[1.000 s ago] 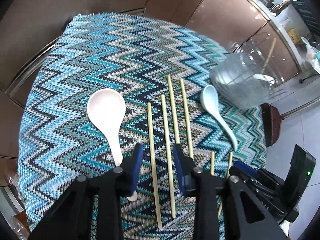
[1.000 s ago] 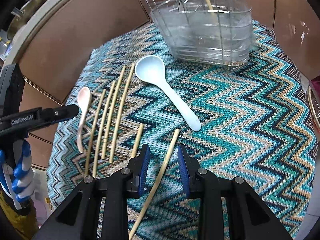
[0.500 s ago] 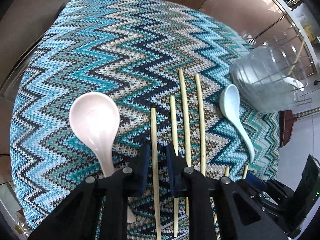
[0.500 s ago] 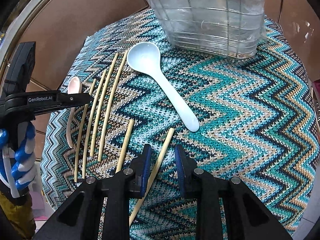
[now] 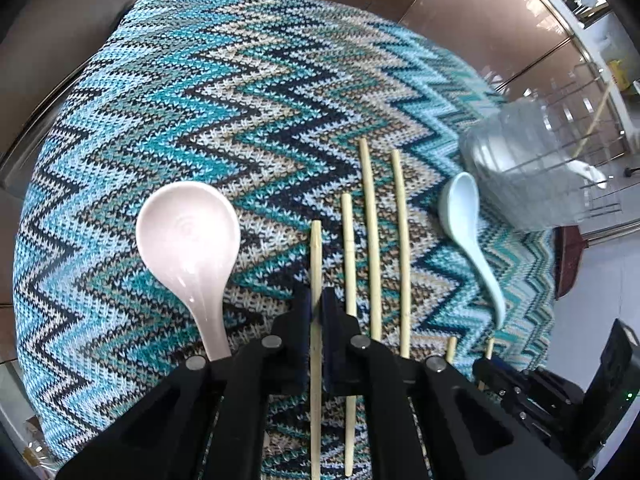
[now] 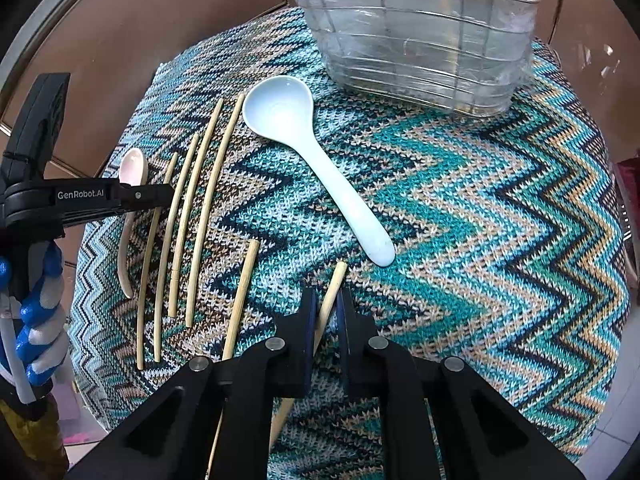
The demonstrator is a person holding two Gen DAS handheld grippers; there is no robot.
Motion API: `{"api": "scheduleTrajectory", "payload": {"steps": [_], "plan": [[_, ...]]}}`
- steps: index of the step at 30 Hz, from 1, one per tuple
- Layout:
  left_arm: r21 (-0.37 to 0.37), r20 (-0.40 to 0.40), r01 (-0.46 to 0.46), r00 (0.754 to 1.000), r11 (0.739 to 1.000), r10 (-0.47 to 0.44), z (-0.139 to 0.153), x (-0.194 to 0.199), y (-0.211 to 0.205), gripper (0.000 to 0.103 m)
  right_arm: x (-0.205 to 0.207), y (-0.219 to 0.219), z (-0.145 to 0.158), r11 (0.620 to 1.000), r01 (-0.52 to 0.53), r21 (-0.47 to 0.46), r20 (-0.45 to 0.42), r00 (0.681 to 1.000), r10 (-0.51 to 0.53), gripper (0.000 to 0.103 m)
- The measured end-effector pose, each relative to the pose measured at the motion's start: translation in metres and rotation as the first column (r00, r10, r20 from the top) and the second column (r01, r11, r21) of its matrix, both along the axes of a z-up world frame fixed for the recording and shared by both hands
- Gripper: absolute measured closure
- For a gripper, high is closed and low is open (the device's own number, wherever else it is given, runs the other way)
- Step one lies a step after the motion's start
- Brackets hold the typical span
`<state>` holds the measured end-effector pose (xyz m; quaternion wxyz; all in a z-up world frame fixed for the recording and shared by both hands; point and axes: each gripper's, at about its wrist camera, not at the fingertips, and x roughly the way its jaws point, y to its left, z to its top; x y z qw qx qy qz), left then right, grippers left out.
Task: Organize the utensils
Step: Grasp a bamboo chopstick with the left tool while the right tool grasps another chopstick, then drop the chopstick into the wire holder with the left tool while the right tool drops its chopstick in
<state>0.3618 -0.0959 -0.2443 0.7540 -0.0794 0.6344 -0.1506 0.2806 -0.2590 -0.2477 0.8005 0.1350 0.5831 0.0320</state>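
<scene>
A: Left black two-finger gripper (image 5: 316, 308)?
B: Clamped tight on the leftmost pale bamboo chopstick (image 5: 316, 256), pads pinching partway along its length, far tip poking out ahead of the fingers.
A: Beside it?
B: Just left, pale pink ceramic spoon (image 5: 192, 240), bowl up. Just right, three more bamboo chopsticks (image 5: 372, 240) lying parallel on the teal zigzag knitted cloth (image 5: 180, 100). Farther right, light blue ceramic spoon (image 5: 468, 236).
A: Right black two-finger gripper (image 6: 326, 312)?
B: Pinched shut as well, on the rightmost slanted bamboo chopstick (image 6: 334, 286), gripped near its far end, tip just clear of the pads.
A: Ahead of that one?
B: Handle end of the light blue ceramic spoon just beyond the tip, apart from it. Another short chopstick (image 6: 244, 288) just left. Farthest out, clear plastic-lined wire utensil basket (image 6: 420, 40) at the cloth's far edge.
</scene>
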Motion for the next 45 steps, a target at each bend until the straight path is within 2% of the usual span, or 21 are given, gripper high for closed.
{"api": "scheduleTrajectory", "payload": {"steps": [8,15,22,27,35,42,45], "plan": [[-0.053,0.107,0.007,0.994,0.999,-0.001,0.039,-0.036,0.017,0.099,-0.031,0.0,0.029,1.0,-0.004,0.019,0.082,0.997,0.003,0.098],[-0.073,0.228,0.006,0.974,0.997,0.01,0.078,-0.073,0.026,0.099,-0.07,0.014,0.072,0.999,-0.044,-0.01,0.222,0.974,0.046,0.098],[-0.105,0.343,0.0,0.939,0.994,0.036,0.12,-0.116,0.036,0.099,-0.11,0.023,0.11,0.998,-0.053,-0.022,0.357,0.932,0.057,0.098],[-0.122,0.44,0.019,0.897,0.992,0.037,0.16,-0.149,0.04,0.099,-0.132,0.032,0.133,0.998,-0.053,-0.032,0.43,0.901,0.062,0.098],[-0.162,0.546,0.056,0.836,0.985,0.042,0.216,-0.168,0.033,0.099,-0.152,0.027,0.187,0.999,-0.026,-0.043,0.585,0.81,0.046,0.098],[-0.21,0.624,0.11,0.78,0.972,0.047,0.263,-0.143,-0.003,0.099,-0.135,0.001,0.23,0.998,0.019,-0.057,0.711,0.703,0.027,0.098],[-0.225,0.673,0.134,0.738,0.965,0.054,0.285,-0.121,-0.029,0.099,-0.118,-0.015,0.248,0.997,0.042,-0.063,0.76,0.649,0.021,0.098]]}}
